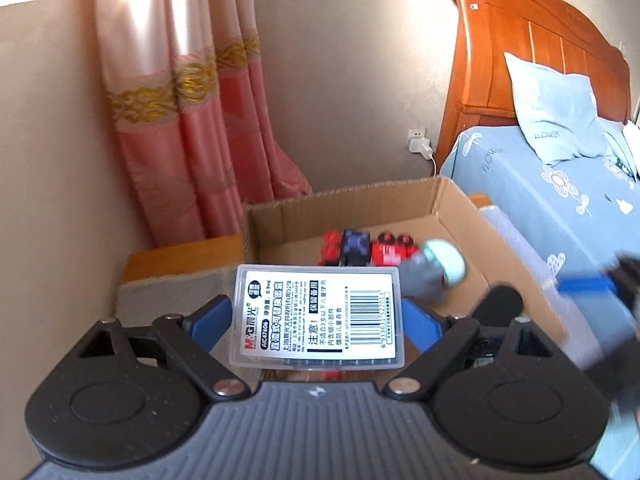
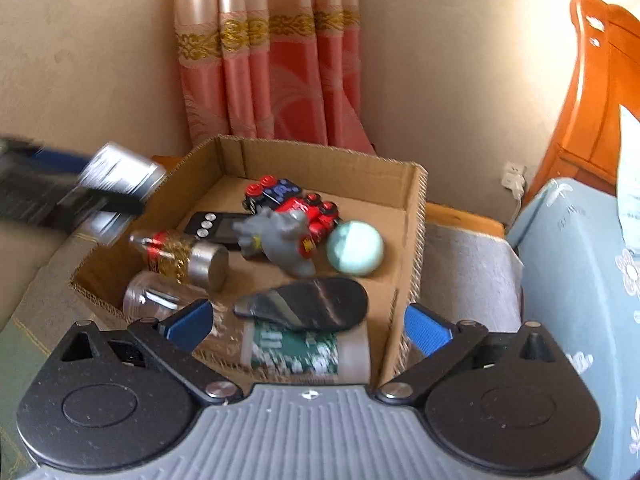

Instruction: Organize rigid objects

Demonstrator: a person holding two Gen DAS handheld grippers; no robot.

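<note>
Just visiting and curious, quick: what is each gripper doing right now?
Left gripper: jaws shut on the clear plastic case.
Right gripper: jaws open, holding nothing, above the cardboard box.

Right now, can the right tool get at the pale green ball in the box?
Probably yes: the right tool is open and empty, the cardboard box is open-topped, and the ball lies uncovered beside the grey toy.

A clear glossy plastic case with a paper label (image 1: 318, 316) is seen; the brown corrugated cardboard box (image 2: 416, 216) is matt; the orange wooden headboard (image 1: 532, 40) is varnished.
</note>
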